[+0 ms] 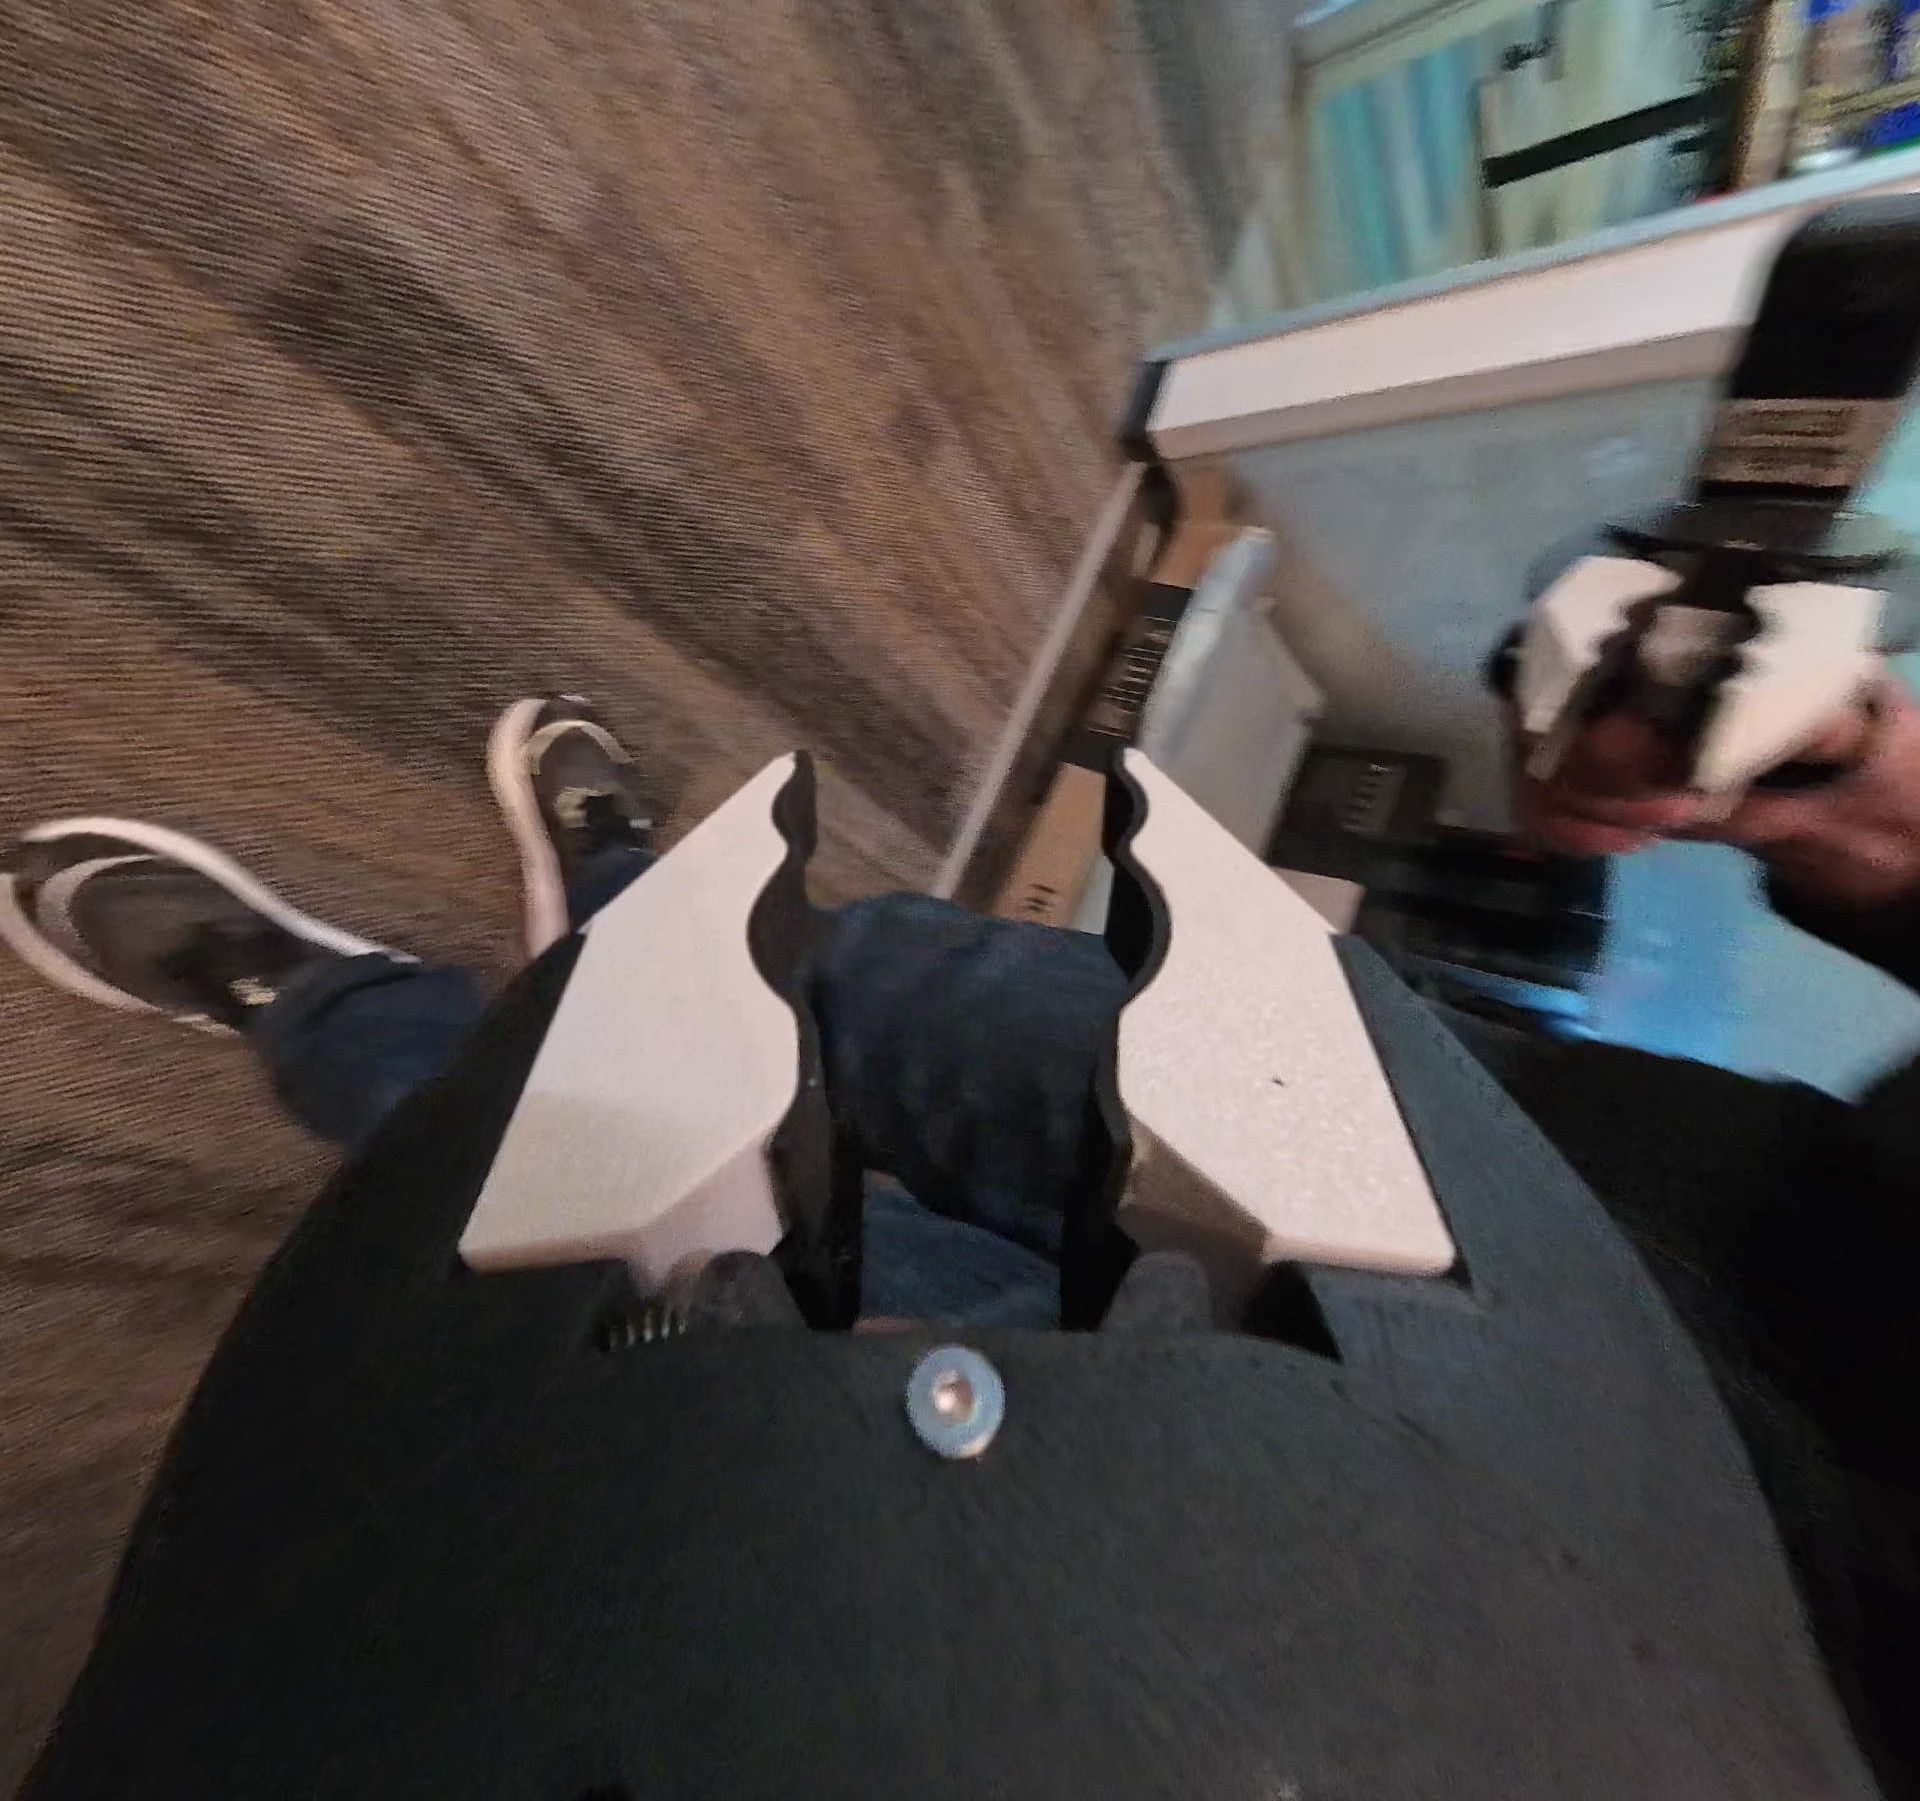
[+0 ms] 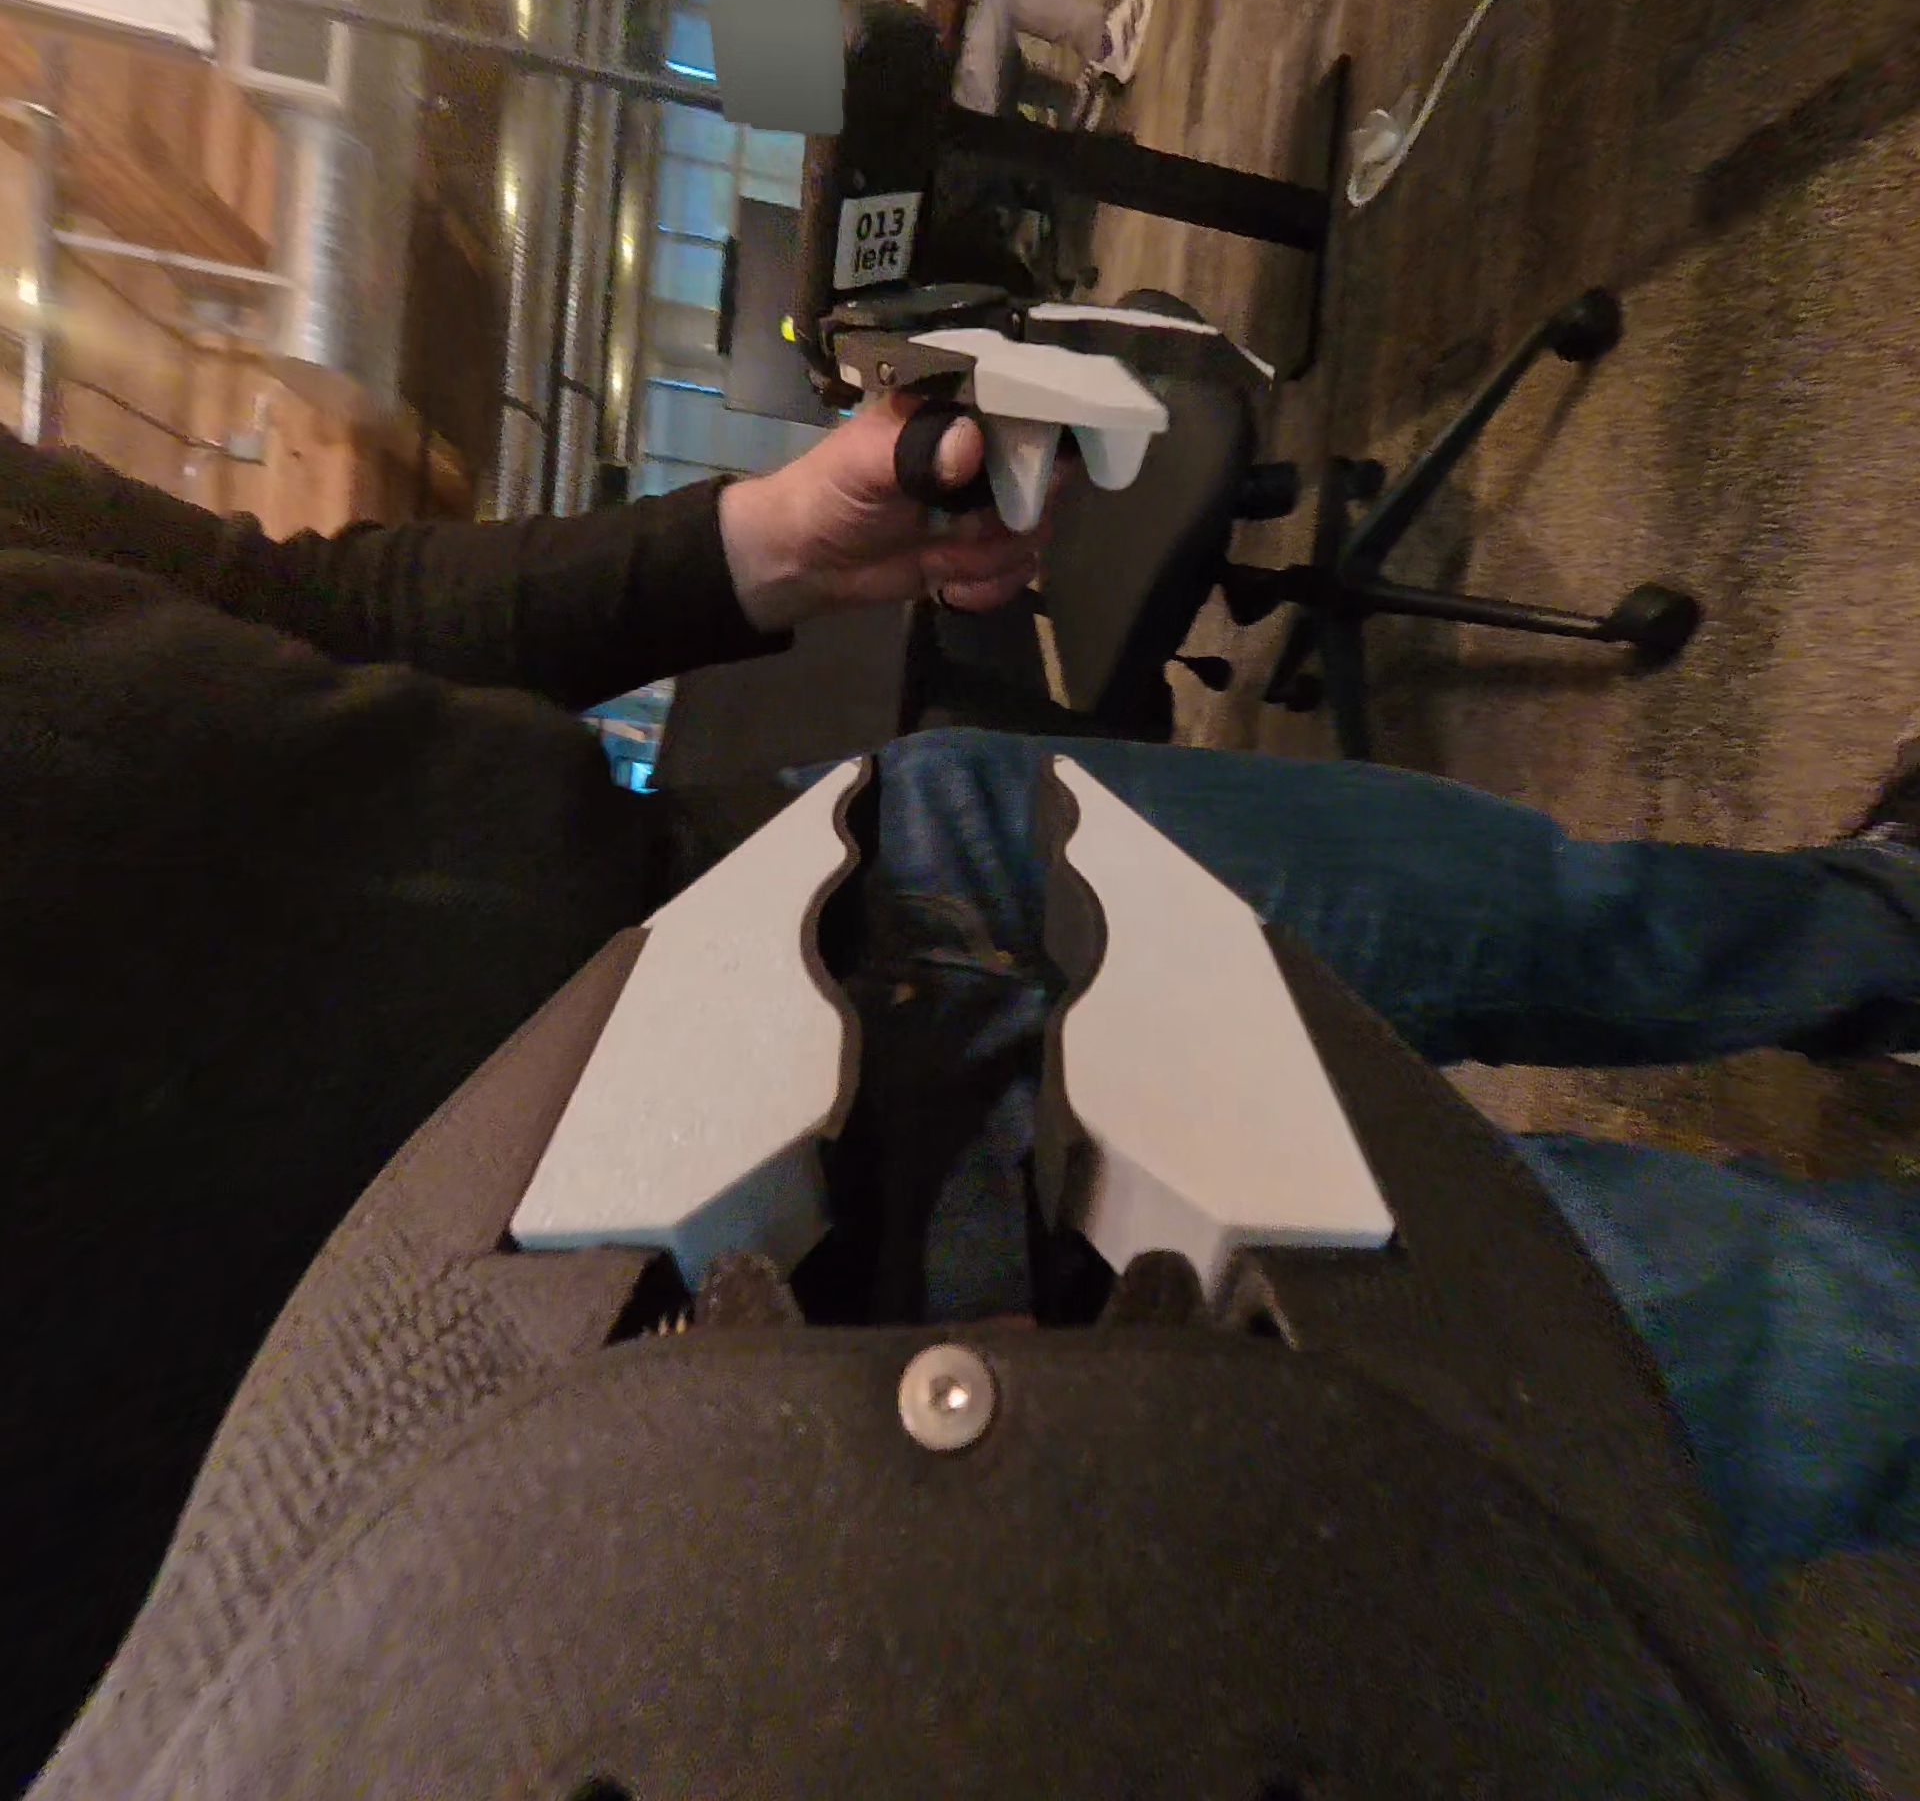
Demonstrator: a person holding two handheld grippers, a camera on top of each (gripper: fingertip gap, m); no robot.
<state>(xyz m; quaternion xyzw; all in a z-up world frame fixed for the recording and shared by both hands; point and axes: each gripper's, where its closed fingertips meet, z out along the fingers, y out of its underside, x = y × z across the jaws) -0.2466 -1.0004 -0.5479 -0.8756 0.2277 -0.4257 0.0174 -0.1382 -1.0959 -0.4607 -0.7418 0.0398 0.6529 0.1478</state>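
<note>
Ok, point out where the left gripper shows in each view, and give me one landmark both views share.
Left wrist view: the left gripper fills the lower middle, its white fingers open and pointing up the picture.
Right wrist view: the same gripper is in the upper middle, farther off, seen side-on and held by a hand.
Shared landmark: the blue jeans just past each view's own fingers.

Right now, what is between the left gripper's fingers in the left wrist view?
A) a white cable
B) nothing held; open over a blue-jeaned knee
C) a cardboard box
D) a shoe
B: the left gripper stands open with nothing clamped, and the blue-jeaned knee shows through the gap beyond its fingers.
</note>
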